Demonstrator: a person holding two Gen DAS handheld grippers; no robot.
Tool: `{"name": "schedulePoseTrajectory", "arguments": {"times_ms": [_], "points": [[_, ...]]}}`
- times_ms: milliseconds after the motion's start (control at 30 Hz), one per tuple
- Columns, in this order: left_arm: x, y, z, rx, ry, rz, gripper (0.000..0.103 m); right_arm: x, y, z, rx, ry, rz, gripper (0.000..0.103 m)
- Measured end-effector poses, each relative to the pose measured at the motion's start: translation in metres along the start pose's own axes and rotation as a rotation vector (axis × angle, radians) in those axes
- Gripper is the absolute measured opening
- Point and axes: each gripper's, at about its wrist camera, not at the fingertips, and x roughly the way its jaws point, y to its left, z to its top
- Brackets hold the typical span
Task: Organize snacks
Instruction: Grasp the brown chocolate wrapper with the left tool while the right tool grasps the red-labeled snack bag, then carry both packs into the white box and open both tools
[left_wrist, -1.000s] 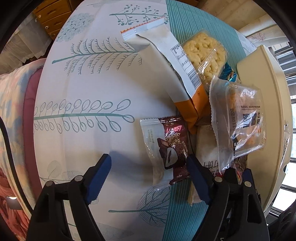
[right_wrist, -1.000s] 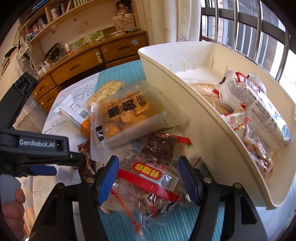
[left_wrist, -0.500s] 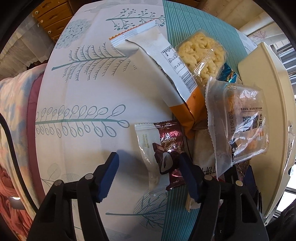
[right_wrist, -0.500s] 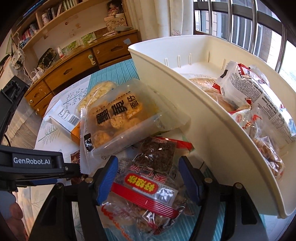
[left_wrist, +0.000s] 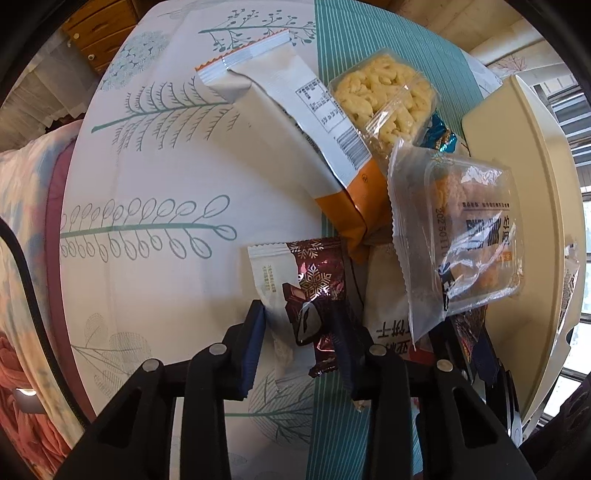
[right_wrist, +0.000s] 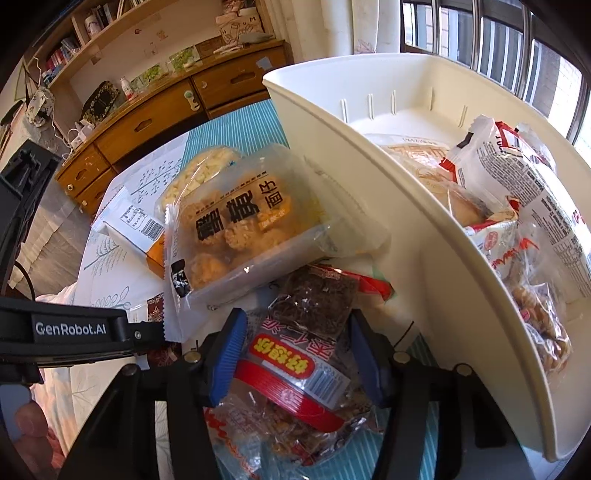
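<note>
Between the closing left claw (left_wrist: 299, 339), chocolate packet (left_wrist: 306, 295) lengthwise, right claw (right_wrist: 295, 354) closing round red-banded packet (right_wrist: 291, 373).

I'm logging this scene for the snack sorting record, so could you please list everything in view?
Snowflake packet: one, maroon and white, between left gripper's closing jaws.
Red-banded packet: one, clear, between right gripper's closing jaws.
Cracker tray pack: one, clear, atop pile.
Orange-white bag: one, on tablecloth.
Pale puffs pack: one, beside bag.
Bin: one, cream, holding several packets.
Left gripper; right gripper: black, blue pads.
</note>
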Motion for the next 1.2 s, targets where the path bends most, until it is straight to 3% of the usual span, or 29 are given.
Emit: {"name": "schedulePoseTrajectory", "arguments": {"times_ms": [433,700,933,1200], "points": [[-0.011,0.017,-0.046,0.013,0.083,-0.006,0.019,-0.018,0.011,-0.007,-0.014,0.107,-0.025,0.053],[-0.030,0.045,-0.091,0.017,0.086,-0.025,0.013,-0.048,0.026,-0.019,-0.032,0.102,-0.029,0.053],[-0.071,0.085,-0.128,0.052,-0.004,-0.095,0.012,-0.083,0.044,-0.034,-0.052,0.068,-0.025,0.053],[-0.123,0.115,-0.134,0.106,-0.187,-0.245,0.012,-0.124,0.056,-0.042,-0.067,-0.025,-0.003,0.053]]}}
